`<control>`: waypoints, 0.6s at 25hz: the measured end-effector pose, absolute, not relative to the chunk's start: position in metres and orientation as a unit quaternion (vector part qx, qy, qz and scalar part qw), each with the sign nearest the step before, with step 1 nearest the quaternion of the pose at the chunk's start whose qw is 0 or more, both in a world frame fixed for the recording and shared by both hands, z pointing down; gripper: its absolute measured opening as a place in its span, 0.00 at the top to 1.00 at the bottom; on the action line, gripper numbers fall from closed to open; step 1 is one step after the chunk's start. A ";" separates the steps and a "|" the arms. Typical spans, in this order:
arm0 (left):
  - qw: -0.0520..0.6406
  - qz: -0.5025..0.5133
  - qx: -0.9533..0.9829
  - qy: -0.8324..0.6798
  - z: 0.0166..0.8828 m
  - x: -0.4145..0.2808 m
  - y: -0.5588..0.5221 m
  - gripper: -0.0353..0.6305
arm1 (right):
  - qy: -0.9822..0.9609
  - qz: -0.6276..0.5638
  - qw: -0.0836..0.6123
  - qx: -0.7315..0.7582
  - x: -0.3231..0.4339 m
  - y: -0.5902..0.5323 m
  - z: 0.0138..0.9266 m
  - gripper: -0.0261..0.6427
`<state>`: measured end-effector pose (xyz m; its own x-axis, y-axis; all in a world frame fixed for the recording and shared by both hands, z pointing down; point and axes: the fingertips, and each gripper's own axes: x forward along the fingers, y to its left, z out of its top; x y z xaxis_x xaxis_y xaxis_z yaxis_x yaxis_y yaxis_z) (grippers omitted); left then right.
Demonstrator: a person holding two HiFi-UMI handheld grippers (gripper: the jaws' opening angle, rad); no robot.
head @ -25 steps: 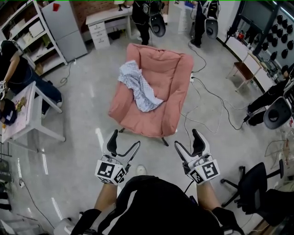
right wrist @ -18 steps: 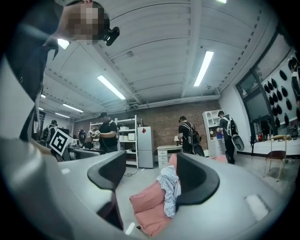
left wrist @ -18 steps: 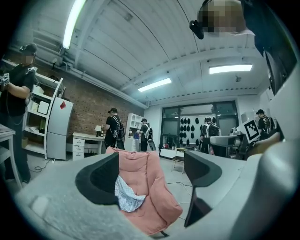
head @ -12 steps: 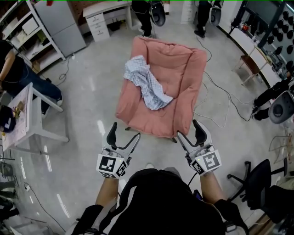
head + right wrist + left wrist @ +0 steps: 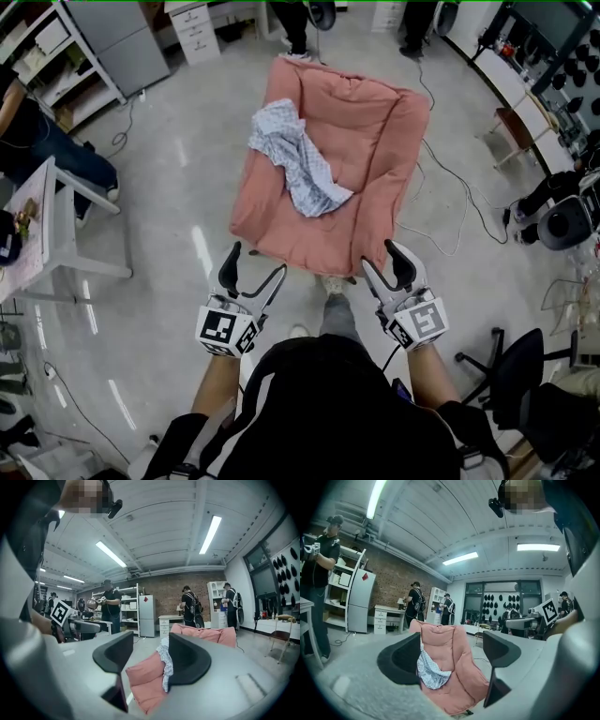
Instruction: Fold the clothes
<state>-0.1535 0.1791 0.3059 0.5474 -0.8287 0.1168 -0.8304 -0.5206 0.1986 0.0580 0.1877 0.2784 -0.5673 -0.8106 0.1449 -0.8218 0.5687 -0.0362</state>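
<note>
1. The garment [image 5: 298, 164], a pale patterned cloth, lies crumpled in a loose heap on the pink chair [image 5: 375, 131]. It takes up the seat's 9 o'clock half, running from near the backrest at 11 o'clock down toward the middle.
2. No straight edge or crease shows in it, so I judge that folding has not begun. The cloth is yet to be picked up, spread out and folded.
3. The left gripper [image 5: 255, 264] hangs over the floor at about 7 o'clock from the garment, short of the chair's front edge. Its jaws stand wide apart and hold nothing. In the left gripper view the cloth shows through the gap, well apart from the fingers.
4. The right gripper [image 5: 382, 260] sits at about 5 o'clock from the garment, near the chair's front edge. Its jaws have just been closing and now stand partly apart, with nothing between them. The cloth and cushion appear only far beyond the gap.
5. Farther out, a cable [image 5: 450, 202] trails on the grey floor at the chair's 3 o'clock, and a white table [image 5: 56, 216] stands at its 9 o'clock.
</note>
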 end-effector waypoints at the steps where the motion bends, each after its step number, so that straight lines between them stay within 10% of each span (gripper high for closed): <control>1: 0.115 0.005 0.870 -0.479 0.307 -0.153 0.174 0.31 | -0.885 0.051 0.058 0.458 0.060 0.180 0.282 0.61; 15: 0.136 0.015 0.836 -0.531 0.331 -0.111 0.052 0.31 | -0.914 0.056 0.091 0.393 0.095 0.025 0.310 0.66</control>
<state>-0.1111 0.0517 0.3312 0.4364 -0.8835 0.1701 -0.8918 -0.3997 0.2121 0.0951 0.0248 0.3095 -0.6753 -0.7071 0.2096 -0.7273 0.6856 -0.0303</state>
